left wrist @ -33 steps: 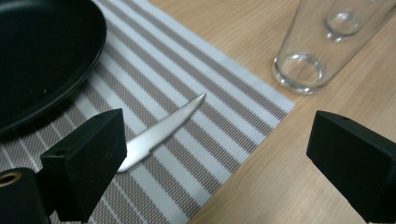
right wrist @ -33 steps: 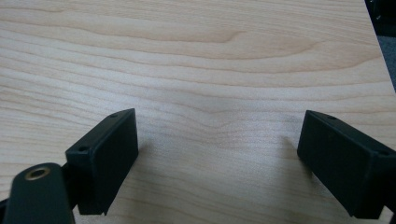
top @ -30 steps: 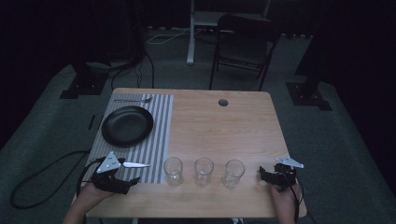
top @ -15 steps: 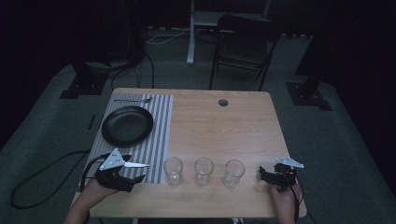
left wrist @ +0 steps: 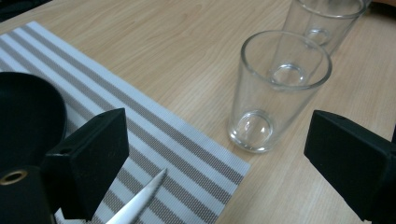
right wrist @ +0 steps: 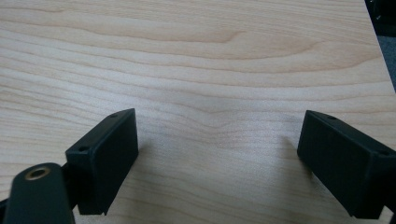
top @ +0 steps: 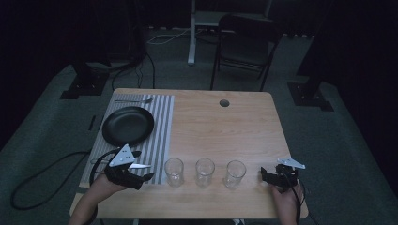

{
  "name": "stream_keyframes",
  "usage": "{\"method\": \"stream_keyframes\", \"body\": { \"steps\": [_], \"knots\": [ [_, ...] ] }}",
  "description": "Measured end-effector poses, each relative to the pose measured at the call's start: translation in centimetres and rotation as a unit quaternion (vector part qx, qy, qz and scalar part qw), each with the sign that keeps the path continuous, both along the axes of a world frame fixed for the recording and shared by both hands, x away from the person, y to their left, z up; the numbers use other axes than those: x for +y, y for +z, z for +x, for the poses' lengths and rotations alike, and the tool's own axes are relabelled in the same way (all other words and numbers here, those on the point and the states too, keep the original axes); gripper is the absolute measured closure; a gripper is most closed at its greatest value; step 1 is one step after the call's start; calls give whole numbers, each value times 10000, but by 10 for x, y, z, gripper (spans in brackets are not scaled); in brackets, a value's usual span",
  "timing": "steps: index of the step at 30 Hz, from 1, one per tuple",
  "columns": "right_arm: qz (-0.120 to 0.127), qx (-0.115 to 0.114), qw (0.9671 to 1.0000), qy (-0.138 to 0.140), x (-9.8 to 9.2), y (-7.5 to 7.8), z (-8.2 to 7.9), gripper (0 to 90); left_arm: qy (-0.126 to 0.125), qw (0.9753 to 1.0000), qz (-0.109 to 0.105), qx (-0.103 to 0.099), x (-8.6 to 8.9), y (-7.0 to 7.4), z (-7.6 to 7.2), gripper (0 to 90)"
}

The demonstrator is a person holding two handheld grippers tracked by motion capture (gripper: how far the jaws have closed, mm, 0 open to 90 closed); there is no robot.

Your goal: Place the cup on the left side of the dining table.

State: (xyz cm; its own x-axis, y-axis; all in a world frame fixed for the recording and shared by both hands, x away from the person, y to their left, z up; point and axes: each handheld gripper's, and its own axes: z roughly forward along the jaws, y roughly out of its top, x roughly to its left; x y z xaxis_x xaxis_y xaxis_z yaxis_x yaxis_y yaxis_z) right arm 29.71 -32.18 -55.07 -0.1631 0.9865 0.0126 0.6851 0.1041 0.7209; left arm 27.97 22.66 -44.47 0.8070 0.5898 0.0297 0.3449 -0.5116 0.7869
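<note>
Three empty clear glasses stand in a row near the table's front edge: the left glass [top: 173, 171], the middle glass [top: 204, 170] and the right glass [top: 234, 174]. My left gripper [top: 141, 168] is open at the front corner of the striped placemat [top: 159, 136], its jaws pointing toward the left glass [left wrist: 275, 88]. A knife [top: 139, 165] lies on the mat between the jaws, its tip [left wrist: 140, 200] by the left jaw. My right gripper [top: 265, 176] is open just right of the right glass, over bare wood [right wrist: 215, 93], holding nothing.
A black plate [top: 127, 125] rests on the placemat, with a fork [top: 133, 100] along the mat's far edge. A round cable hole [top: 224, 102] sits at the table's back. A chair [top: 244, 47] stands beyond the table. Cables trail off both grippers.
My left gripper has shifted slightly right and forward, toward the left glass. The right gripper and the glasses have stayed put.
</note>
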Motion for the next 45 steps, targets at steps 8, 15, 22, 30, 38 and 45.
{"method": "stream_keyframes", "body": {
  "steps": [8,15,22,30,38,45],
  "knots": [
    [1,0,10000,-2,0,0,0,119,-202,9997,-10,-129,-17,11,3,70],
    [1,0,10000,-1,0,0,0,119,-341,9993,2,-120,-28,15,7,70],
    [0,-1,10000,-1,0,0,0,119,-475,9988,14,-95,-41,18,10,70],
    [1,0,10000,-2,0,0,0,119,-643,9979,56,-55,-58,20,15,71],
    [1,0,10000,-2,0,0,0,119,-807,9967,113,-48,-76,21,20,71],
    [-1,-2,10000,-1,0,0,0,119,-942,9954,138,-42,-88,25,23,71]
  ]
}}
